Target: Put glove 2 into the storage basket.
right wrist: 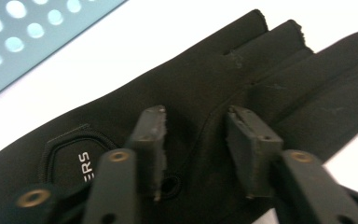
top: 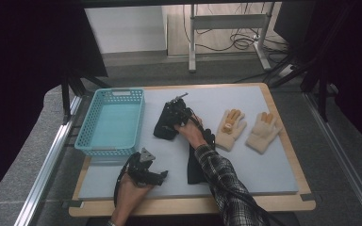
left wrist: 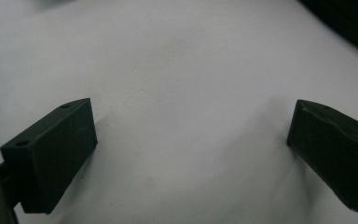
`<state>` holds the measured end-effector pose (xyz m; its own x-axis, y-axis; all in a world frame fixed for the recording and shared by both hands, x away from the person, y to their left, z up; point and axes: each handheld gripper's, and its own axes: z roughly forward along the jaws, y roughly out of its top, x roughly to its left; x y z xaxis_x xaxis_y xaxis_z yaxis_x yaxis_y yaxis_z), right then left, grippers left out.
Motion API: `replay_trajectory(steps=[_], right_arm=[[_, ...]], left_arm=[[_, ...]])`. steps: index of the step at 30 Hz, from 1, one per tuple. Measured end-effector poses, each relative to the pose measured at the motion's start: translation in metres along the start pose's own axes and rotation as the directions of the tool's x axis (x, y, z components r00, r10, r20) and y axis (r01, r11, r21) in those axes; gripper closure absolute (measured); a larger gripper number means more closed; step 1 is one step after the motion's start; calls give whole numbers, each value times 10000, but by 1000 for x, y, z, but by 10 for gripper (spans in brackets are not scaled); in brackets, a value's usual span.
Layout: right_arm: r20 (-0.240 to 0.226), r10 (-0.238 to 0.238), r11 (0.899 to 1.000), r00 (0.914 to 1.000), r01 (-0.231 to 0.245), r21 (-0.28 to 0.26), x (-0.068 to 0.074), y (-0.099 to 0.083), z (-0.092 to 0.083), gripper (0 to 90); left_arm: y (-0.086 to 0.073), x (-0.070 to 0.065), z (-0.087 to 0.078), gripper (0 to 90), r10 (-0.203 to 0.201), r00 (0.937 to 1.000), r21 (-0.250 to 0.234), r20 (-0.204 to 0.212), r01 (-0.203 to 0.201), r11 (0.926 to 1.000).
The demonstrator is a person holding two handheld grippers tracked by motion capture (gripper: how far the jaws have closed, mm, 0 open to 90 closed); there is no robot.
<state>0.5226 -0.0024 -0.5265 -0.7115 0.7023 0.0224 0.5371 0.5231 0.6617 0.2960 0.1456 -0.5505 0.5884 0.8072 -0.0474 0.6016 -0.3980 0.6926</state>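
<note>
A black glove (top: 162, 129) (right wrist: 191, 79) lies flat on the grey mat (top: 254, 169) just right of the basket. My right gripper (top: 176, 115) (right wrist: 196, 135) is down on it: the two jaws stand a little apart with their tips on the glove's back, near its logo patch (right wrist: 77, 161), and no fold of cloth rises between them. A second black glove (top: 194, 165) lies partly under the person's right forearm. My left gripper (top: 155, 176) (left wrist: 191, 140) rests at the mat's front left, its jaws wide apart over bare mat.
A turquoise plastic basket (top: 90, 117) (right wrist: 28, 37) stands at the left of the mat. Two tan knitted gloves (top: 230, 128) (top: 264, 132) lie side by side at the right. The wooden table edge (top: 193, 206) runs along the front.
</note>
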Motion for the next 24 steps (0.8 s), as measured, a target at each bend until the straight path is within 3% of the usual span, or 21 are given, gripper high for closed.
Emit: replay_trajectory(steps=[4,7,10,16,24], right_arm=[[101,4,9999,9999,-3,-123,-1,-1,-3,803],[104,-294,9996,9995,295,-48,0,-1,-6,839],[-39,-582,9983,9983,582,66,0,-1,-10,858],[-163,-589,9982,9981,588,-88,-1,-1,-19,866],[-400,-611,9968,9973,589,-535,0,1,-50,866]], left_arm=[[0,0,0,14,-2,10000,-2,1,2,10000],[0,0,0,14,1,10000,1,2,-1,10000],[0,0,0,14,1,10000,1,3,-1,10000],[0,0,0,15,-2,10000,-19,-5,2,10000],[0,0,0,15,6,10000,-21,-8,-6,10000]])
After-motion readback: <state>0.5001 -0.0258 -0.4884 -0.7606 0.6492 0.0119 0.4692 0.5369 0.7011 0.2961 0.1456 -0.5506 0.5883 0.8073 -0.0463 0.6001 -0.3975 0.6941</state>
